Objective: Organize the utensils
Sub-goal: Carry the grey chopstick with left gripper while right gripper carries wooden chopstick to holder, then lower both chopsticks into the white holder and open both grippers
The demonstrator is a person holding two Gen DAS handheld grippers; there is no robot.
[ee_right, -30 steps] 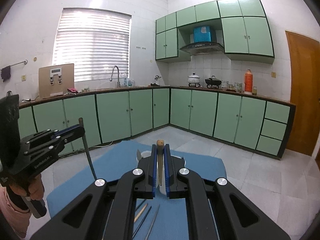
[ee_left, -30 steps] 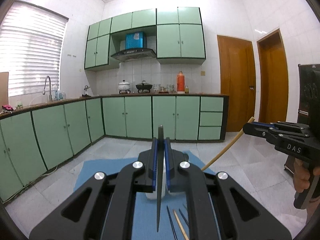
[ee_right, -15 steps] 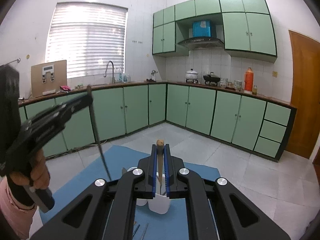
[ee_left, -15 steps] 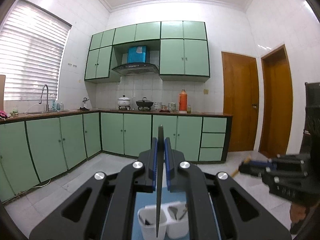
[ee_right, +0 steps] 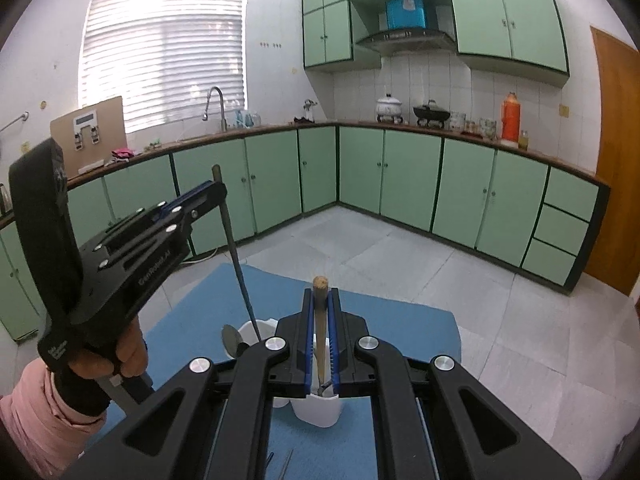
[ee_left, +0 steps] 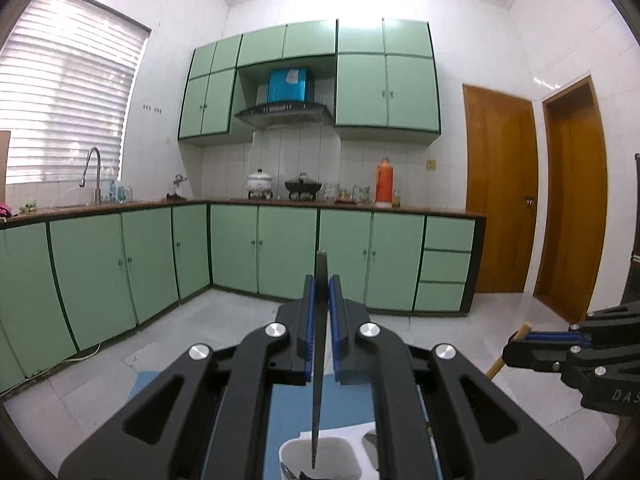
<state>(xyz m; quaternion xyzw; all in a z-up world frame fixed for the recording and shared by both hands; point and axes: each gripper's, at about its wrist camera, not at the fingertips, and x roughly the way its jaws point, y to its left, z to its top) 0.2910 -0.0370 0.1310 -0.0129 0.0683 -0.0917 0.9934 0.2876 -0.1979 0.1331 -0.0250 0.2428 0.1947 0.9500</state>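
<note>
Chopsticks pinched in both my tongs: dark chopstick (ee_left: 319,380) clamped in left gripper (ee_left: 322,304), tip over white holder (ee_left: 340,454); wooden chopstick (ee_right: 320,328) clamped in right gripper (ee_right: 320,320), above holder on blue mat (ee_right: 384,320).

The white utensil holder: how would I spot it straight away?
Find the blue mat on the tiled floor. The white utensil holder stands on it, a pale cup with compartments, one holding a spoon; it is the only upright white container there.
</note>
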